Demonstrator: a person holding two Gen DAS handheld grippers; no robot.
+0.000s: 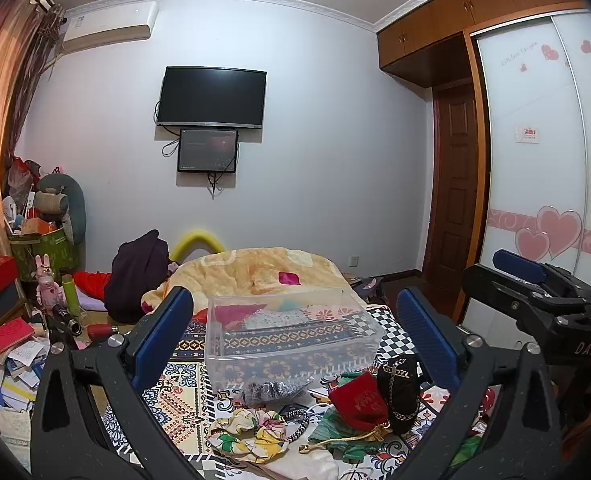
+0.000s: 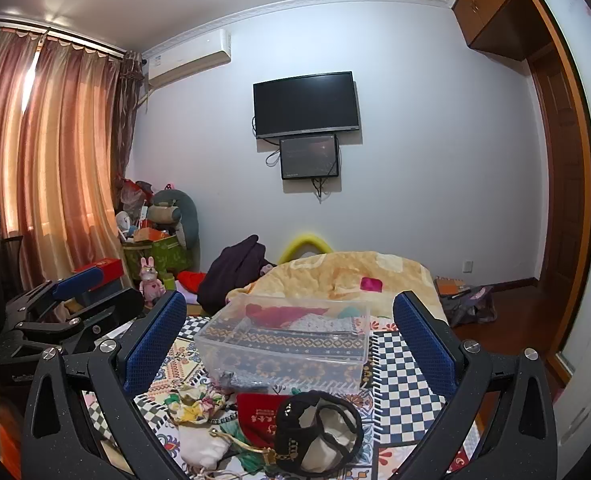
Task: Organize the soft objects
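Note:
A clear plastic bin [image 1: 295, 336] [image 2: 287, 344] stands on the patterned bedspread. In front of it lies a heap of soft things: a red velvet pouch [image 1: 359, 400] [image 2: 257, 412], a black pouch with gold chain [image 1: 399, 388] [image 2: 315, 432], a floral cloth [image 1: 251, 432] [image 2: 195, 400], a green cloth [image 1: 335, 428], a white cloth [image 2: 203, 444] and a small grey-black bundle [image 1: 271, 390] [image 2: 235, 380]. My left gripper [image 1: 295, 336] is open and empty above the heap. My right gripper [image 2: 289, 340] is open and empty too. Each shows in the other's view, the right one [image 1: 535, 292] and the left one [image 2: 67, 304].
A yellow quilt [image 1: 263, 272] and dark clothing [image 1: 135, 276] lie behind the bin. Boxes, books and toys [image 1: 19, 312] crowd the left side. A wardrobe [image 1: 535, 140] and door stand at the right, a TV [image 1: 211, 96] on the far wall.

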